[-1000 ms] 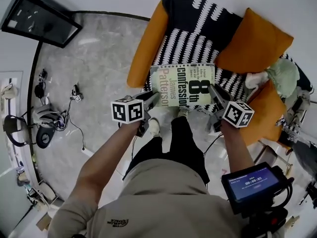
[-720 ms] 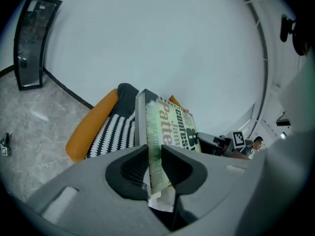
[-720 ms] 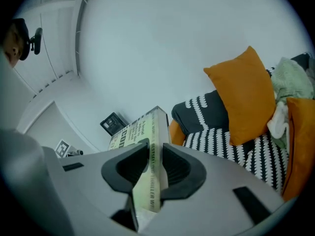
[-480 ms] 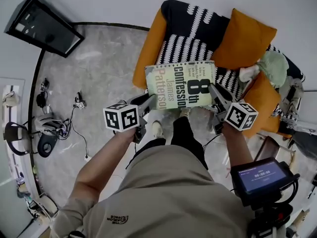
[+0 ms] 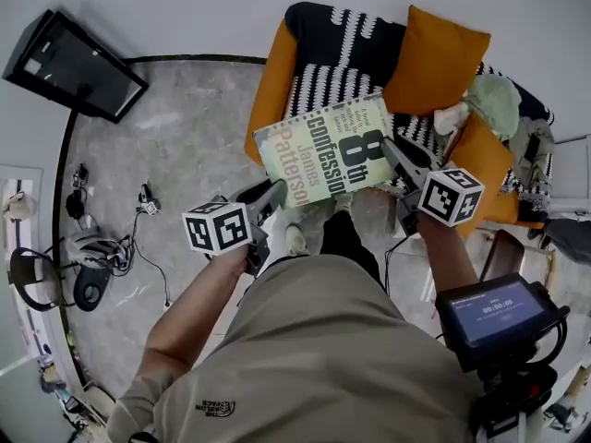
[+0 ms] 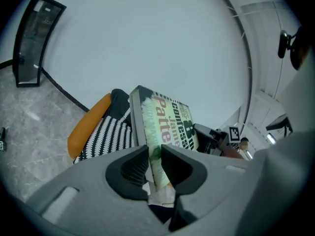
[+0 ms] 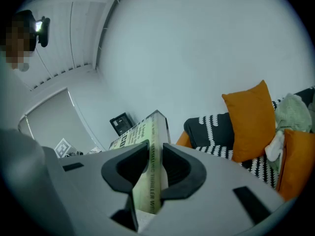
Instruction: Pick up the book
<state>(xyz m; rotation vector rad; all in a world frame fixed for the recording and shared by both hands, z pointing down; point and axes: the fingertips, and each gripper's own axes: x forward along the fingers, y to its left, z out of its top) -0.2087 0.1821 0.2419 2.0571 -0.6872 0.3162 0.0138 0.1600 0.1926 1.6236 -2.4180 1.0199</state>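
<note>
A thick paperback book [image 5: 331,149] with a pale green cover and big black lettering hangs in the air above the sofa [image 5: 351,53], held between both grippers. My left gripper [image 5: 273,192] is shut on its lower left edge; in the left gripper view the book [image 6: 165,127] sits pinched between the dark pads. At the right edge my right gripper [image 5: 395,151] is shut on it, and the right gripper view shows the book's spine [image 7: 151,166] clamped between its jaws. The book is tilted, its left end lower.
The sofa has orange arms, a black-and-white striped throw, an orange cushion [image 5: 434,58] and a pale green plush toy [image 5: 489,104]. A dark framed panel [image 5: 69,63] leans on the wall at left. Cables and gear [image 5: 83,247] lie on the marble floor.
Both grippers have lifted the book up off the sofa seat. It now sits higher in the head view and has tilted, its right end raised.
</note>
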